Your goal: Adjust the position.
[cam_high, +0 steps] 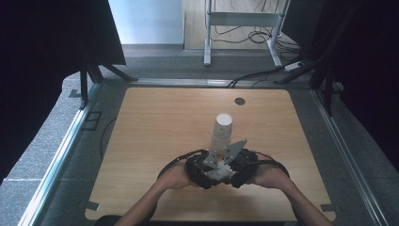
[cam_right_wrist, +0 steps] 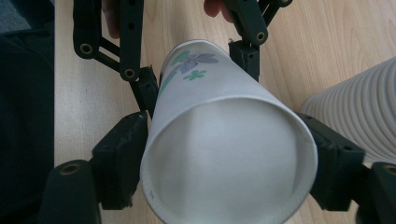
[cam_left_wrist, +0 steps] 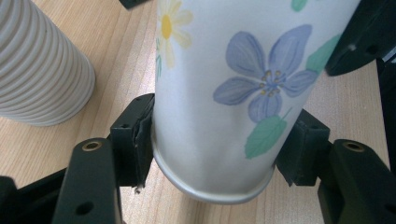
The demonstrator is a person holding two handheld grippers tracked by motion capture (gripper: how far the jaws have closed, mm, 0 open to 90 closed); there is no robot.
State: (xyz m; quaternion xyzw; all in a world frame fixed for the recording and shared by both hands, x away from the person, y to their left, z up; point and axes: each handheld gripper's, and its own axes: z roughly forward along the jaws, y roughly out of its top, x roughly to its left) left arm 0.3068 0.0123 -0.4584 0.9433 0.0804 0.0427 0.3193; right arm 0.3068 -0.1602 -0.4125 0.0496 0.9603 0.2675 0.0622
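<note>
Left gripper (cam_left_wrist: 212,140) clamped on the base of a white paper cup with blue flowers (cam_left_wrist: 233,93), held just above the wooden surface (cam_left_wrist: 112,56). Light, thin-walled, easily crushed (best gripped gently near base). Right gripper (cam_right_wrist: 229,163) clenched at its rim.

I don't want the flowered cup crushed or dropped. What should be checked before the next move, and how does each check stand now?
1. Left gripper clamped on the flowered cup near its base: ok.
2. Right gripper pads against the cup's open rim end: ok.
3. Cup wall undented: ok, rim looks round.
4. Cup empty: ok.
5. Ribbed cup stack apart from the held cup: ok.
6. Grip firmness at the rim: cannot tell.
</note>
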